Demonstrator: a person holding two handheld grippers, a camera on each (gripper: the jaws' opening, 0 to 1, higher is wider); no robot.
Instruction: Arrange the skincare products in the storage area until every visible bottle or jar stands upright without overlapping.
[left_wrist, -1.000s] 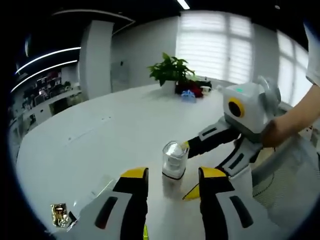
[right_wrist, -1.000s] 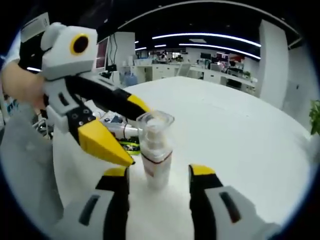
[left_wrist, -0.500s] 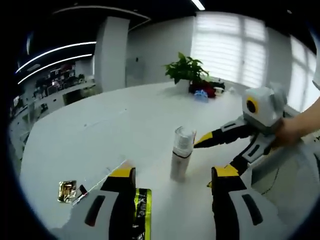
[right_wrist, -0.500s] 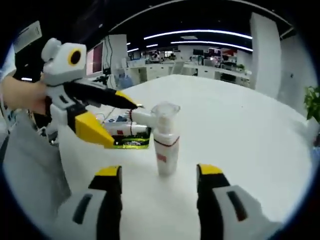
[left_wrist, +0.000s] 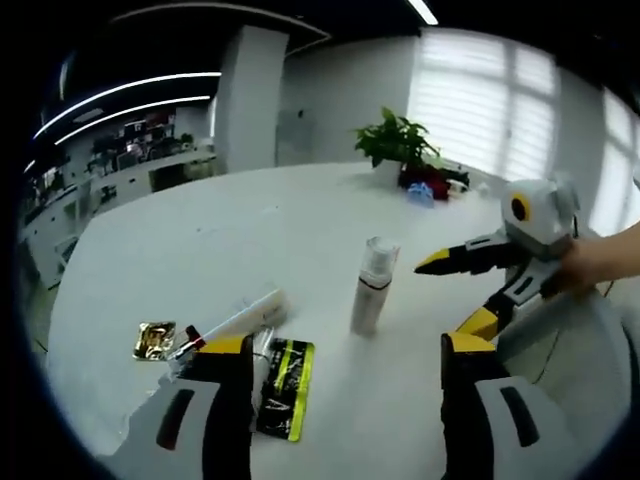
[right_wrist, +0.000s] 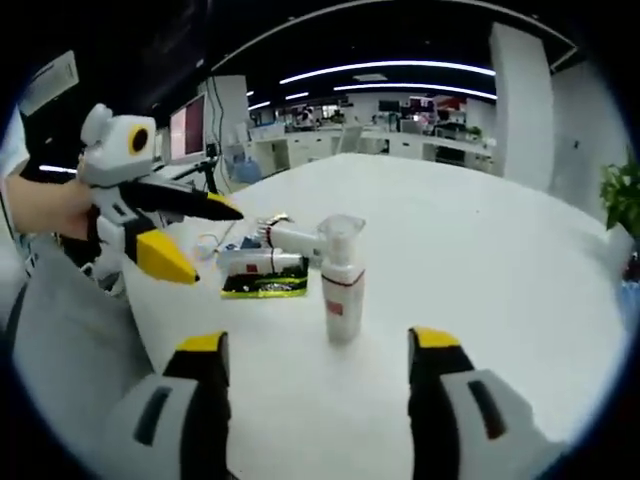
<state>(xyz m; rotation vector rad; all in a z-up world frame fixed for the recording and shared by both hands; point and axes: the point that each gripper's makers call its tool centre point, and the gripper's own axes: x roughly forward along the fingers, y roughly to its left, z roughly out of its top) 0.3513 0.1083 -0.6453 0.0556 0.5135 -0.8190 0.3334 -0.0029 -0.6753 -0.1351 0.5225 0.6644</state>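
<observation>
On the white table (left_wrist: 150, 260) the bottle (left_wrist: 372, 287) stands upright between your empty, wide-open left gripper (left_wrist: 345, 350) and right gripper (right_wrist: 315, 345), so next reach left for the tube (right_wrist: 290, 238) lying flat.

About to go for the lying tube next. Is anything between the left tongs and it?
Nothing visible blocks it. The tube lies on the table just ahead of the open left tongs, beside the black-and-yellow packet. The upright bottle stands off to the side.
</observation>
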